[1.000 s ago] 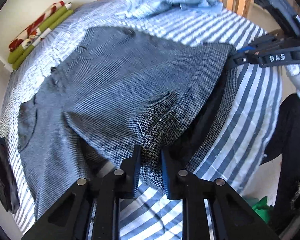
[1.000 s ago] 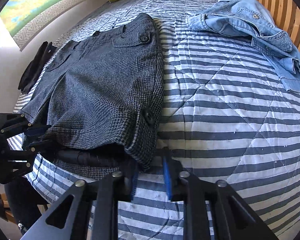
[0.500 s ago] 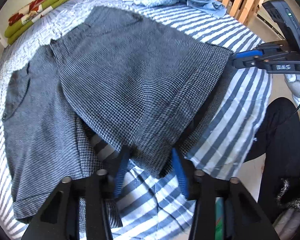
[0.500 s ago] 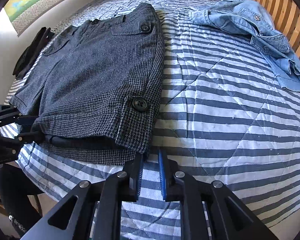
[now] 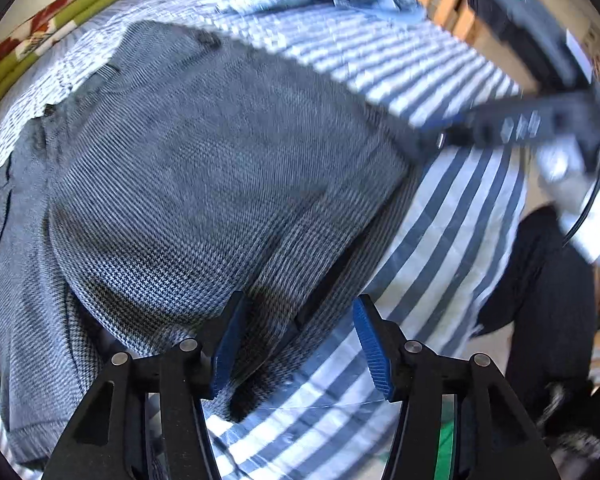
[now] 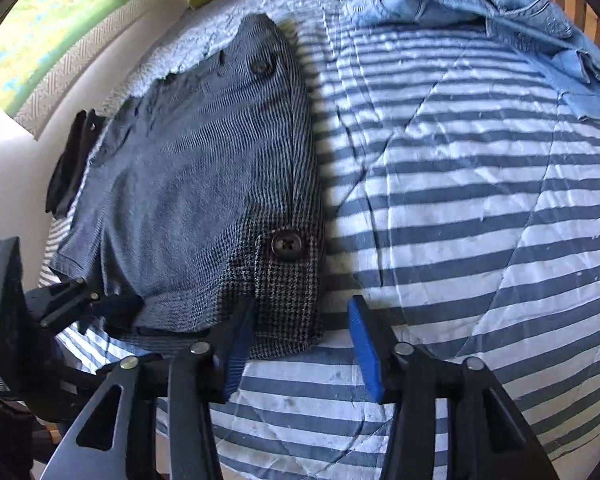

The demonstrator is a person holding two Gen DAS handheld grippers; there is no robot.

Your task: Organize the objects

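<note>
Grey houndstooth shorts (image 5: 204, 184) lie folded in half on the striped bedspread (image 5: 452, 240); they also show in the right wrist view (image 6: 204, 184). My left gripper (image 5: 296, 340) is open, its blue pads either side of the near hem corner, gripping nothing. My right gripper (image 6: 300, 344) is open at the other hem corner, beside the buttoned tab (image 6: 286, 245). The right gripper also shows blurred in the left wrist view (image 5: 512, 128), and the left gripper shows in the right wrist view (image 6: 100, 304).
A light blue denim jacket (image 6: 500, 12) lies crumpled at the far side by the wooden slatted bed frame (image 5: 440, 0). Folded green and red cloths (image 5: 48, 28) sit at the head. A dark garment (image 6: 70, 164) lies at the bed's left edge.
Both grippers have opened and let go of the shorts' hem corners. The folded shorts now rest flat on the bed.
</note>
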